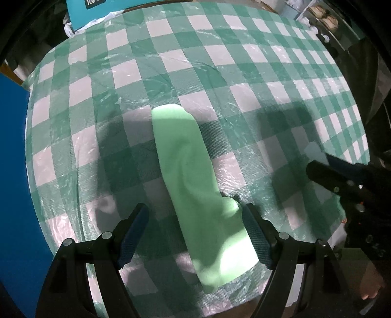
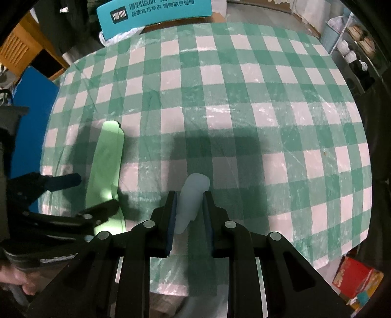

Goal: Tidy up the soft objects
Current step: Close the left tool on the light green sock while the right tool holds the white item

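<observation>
A light green sock (image 1: 190,186) lies flat and lengthwise on the green-and-white checked tablecloth (image 1: 220,61). My left gripper (image 1: 195,234) is open, its fingers on either side of the sock's near end, just above it. The sock also shows in the right wrist view (image 2: 105,166), with the left gripper (image 2: 85,195) over its near end. My right gripper (image 2: 189,205) is shut on a pale blue soft object (image 2: 193,195), bunched between the fingers and held low over the cloth. The right gripper shows at the right edge of the left wrist view (image 1: 317,168).
A teal box (image 2: 151,17) stands at the table's far edge. A blue panel (image 2: 31,117) stands left of the table. Shelves with small items (image 2: 352,46) stand at the far right. A red box (image 2: 356,276) lies on the floor at the near right.
</observation>
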The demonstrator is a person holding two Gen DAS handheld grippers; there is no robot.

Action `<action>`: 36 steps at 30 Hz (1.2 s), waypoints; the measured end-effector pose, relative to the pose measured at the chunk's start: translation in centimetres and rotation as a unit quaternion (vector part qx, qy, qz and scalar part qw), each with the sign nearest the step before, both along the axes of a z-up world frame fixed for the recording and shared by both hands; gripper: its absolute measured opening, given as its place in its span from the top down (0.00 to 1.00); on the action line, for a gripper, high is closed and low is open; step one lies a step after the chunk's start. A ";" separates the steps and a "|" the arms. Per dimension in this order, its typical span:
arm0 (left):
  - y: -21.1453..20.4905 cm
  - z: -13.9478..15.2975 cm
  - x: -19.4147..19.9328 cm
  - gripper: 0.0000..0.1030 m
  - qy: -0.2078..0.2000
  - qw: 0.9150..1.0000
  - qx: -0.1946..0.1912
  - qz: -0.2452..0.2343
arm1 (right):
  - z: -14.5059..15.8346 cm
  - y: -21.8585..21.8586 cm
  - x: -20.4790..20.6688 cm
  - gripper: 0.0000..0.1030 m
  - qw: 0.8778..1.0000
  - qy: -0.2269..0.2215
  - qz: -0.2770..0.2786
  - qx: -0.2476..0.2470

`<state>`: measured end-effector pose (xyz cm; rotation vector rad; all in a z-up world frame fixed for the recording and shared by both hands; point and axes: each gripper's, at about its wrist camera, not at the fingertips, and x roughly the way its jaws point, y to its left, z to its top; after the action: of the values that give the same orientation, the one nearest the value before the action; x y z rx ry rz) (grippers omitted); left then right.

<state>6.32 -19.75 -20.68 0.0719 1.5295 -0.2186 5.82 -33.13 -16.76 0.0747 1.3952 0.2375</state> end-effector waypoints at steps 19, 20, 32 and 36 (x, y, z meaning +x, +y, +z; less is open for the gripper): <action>-3.8 -0.3 -0.1 0.74 -0.060 0.997 0.040 -0.028 | 0.0 -0.5 0.0 0.81 1.000 -0.001 -0.006 0.013; -3.5 -0.2 0.0 0.79 -0.058 0.997 0.036 -0.028 | 0.0 -0.5 0.0 0.81 1.000 -0.001 -0.006 0.012; -0.4 2.4 -0.7 0.94 -0.069 0.997 0.002 -0.031 | 1.3 0.3 0.2 0.81 1.000 -0.013 0.005 0.020; 1.1 4.0 -0.6 0.94 -0.088 0.996 0.001 -0.032 | 2.0 0.8 0.2 0.81 1.000 -0.021 0.009 0.019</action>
<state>5.72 -18.68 -16.64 0.1383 1.3533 -0.2556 6.05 -32.37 -14.74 0.0872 1.3494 0.2786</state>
